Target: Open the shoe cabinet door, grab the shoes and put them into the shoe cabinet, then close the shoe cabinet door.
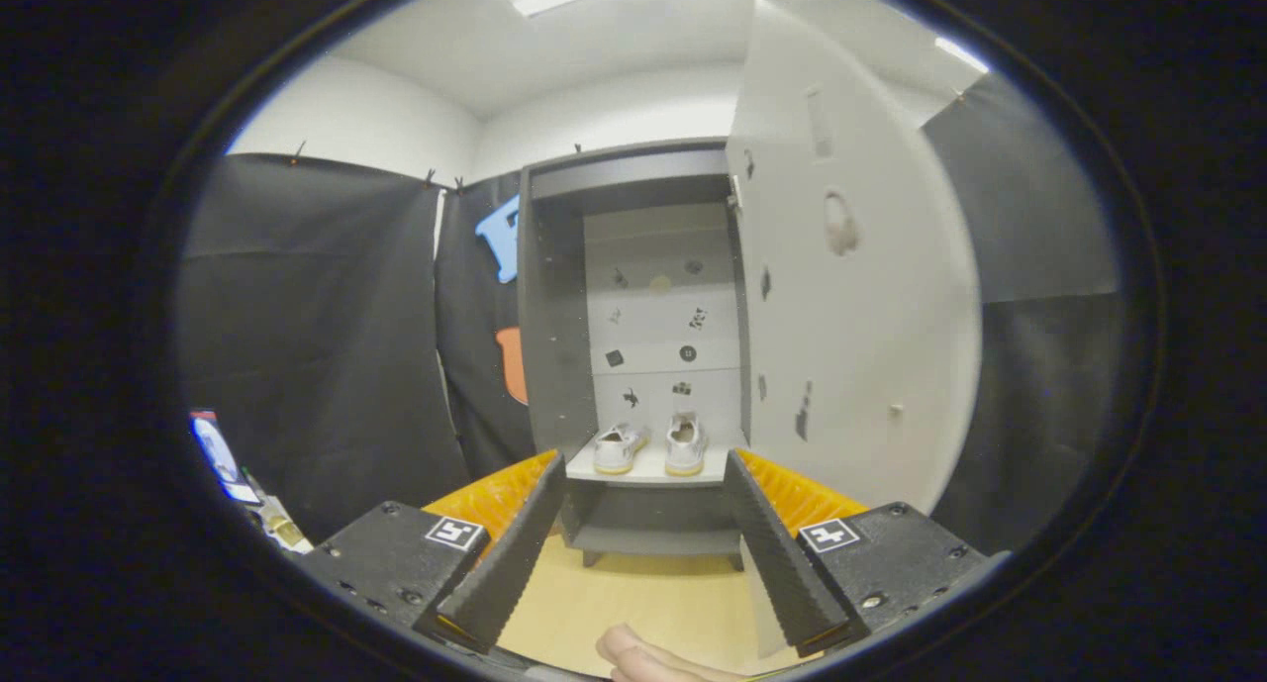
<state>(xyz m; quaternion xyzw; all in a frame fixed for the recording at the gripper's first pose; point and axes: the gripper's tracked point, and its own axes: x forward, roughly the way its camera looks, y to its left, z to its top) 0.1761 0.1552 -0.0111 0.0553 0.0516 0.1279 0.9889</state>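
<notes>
Fingers [643, 494] apart, empty — beyond, two shoes [653, 446] inside one open-doored shoe cabinet [549, 326]

Tool-mounted fisheye, low, facing open shoe cabinet [633, 326], some way back

1. The cabinet [547, 336] is seen in dark grey at its frame and side walls.
2. Its back panel [661, 306] is shown in pale grey-white, dotted with small black marks and one pale yellowish round spot.
3. The door [851, 296] is seen in white, with a few small dark marks and a brownish smudge.
4. The shelf [648, 472] is rendered in white.
5. The shoes [653, 444] are seen in white with yellowish soles, at the shelf's front edge.
6. The floor [643, 593] is shown in light tan.
7. The gripper [645, 543], fingers spread wide, carries black-and-white square markers.
8. The booth wall [317, 345] is black cloth.
</notes>
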